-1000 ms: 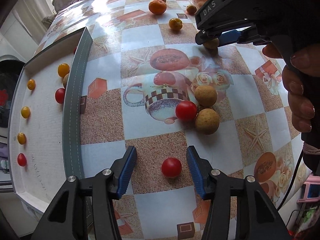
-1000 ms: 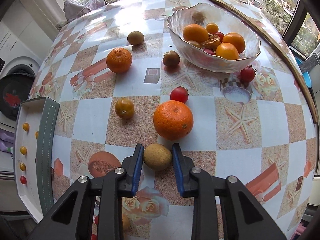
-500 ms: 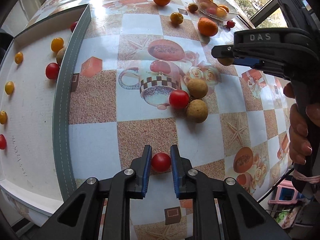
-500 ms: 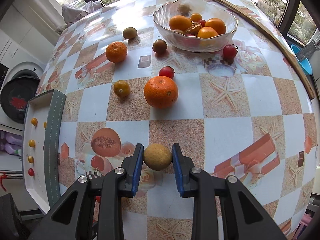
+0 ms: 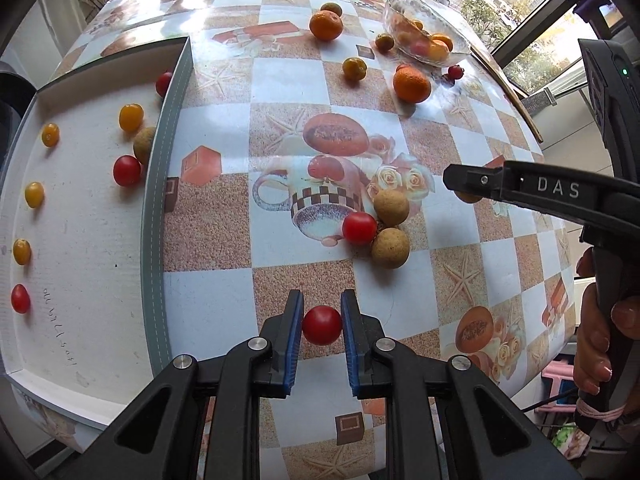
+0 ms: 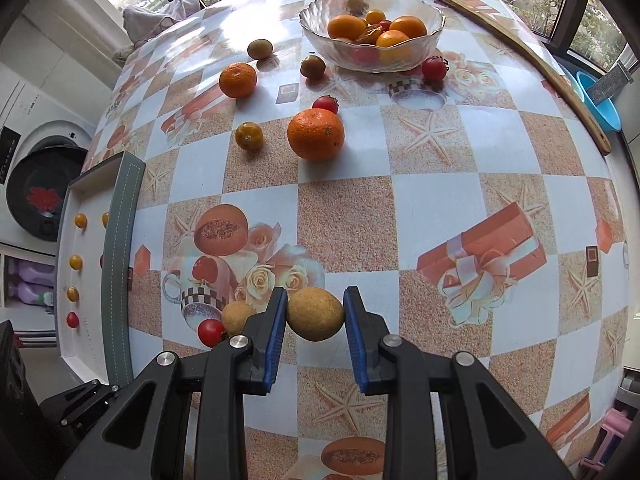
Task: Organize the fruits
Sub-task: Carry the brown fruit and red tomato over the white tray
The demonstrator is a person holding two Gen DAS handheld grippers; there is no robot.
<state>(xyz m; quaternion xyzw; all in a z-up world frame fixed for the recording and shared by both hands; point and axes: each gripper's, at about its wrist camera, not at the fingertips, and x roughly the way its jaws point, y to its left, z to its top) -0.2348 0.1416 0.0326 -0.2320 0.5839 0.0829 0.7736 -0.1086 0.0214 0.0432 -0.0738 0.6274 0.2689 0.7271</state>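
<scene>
My left gripper (image 5: 321, 330) is shut on a red cherry tomato (image 5: 322, 325) above the table's near edge. My right gripper (image 6: 315, 314) is shut on a tan round fruit (image 6: 315, 313) and holds it above the table; it also shows in the left wrist view (image 5: 466, 190) at the right. A white tray (image 5: 80, 240) at the left holds several small yellow and red tomatoes and one tan fruit (image 5: 144, 145). Two tan fruits (image 5: 390, 242) and a red tomato (image 5: 359, 228) lie mid-table. A glass bowl (image 6: 372, 58) of fruit stands at the far side.
Two oranges (image 6: 315, 134), a small yellow-brown fruit (image 6: 249, 135), a kiwi-like fruit (image 6: 260, 49) and red tomatoes (image 6: 434, 69) lie loose near the bowl. The tray's grey rim (image 5: 154, 216) stands up along its right side. A washing machine (image 6: 40, 192) is beyond the table's left edge.
Both grippers have lifted and drawn back with their fruit. The left gripper closed on the red tomato a second ago. The right gripper moved away from the oranges toward the near side.
</scene>
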